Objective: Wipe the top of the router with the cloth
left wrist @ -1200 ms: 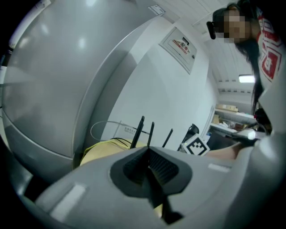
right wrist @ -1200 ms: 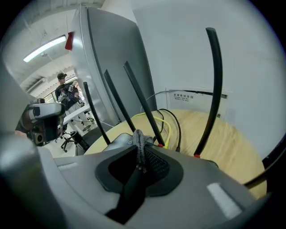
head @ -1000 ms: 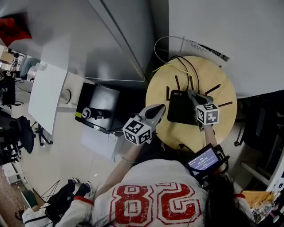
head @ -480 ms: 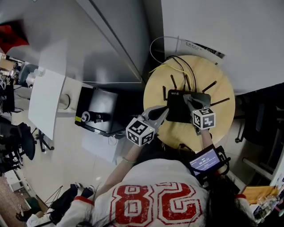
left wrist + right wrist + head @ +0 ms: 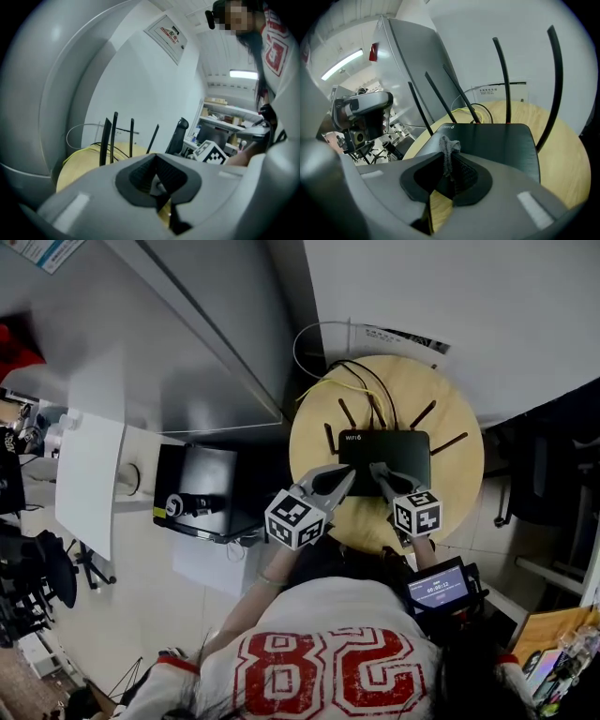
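Note:
The black router (image 5: pixel 398 448) lies flat on a round wooden table (image 5: pixel 459 479), its antennas (image 5: pixel 424 413) fanned out toward the wall. My right gripper (image 5: pixel 376 469) rests over the router's near edge, left of centre. In the right gripper view its jaws (image 5: pixel 447 164) are shut on a small grey cloth (image 5: pixel 449 149), which bunches up just above the router top (image 5: pixel 501 138). My left gripper (image 5: pixel 349 473) hovers at the router's near left corner. In the left gripper view its jaws (image 5: pixel 158 185) are shut and hold nothing, with the antennas (image 5: pixel 107 140) standing beyond.
Yellow and black cables (image 5: pixel 349 382) run off the table's far side toward the white wall. A black box (image 5: pixel 192 491) sits on the floor to the left, under a grey cabinet (image 5: pixel 169 343). A dark chair (image 5: pixel 539 474) stands right of the table.
My right gripper has drawn the cloth across the router top, from the far right part to the near edge left of centre. The left gripper has stayed near the router's left corner.

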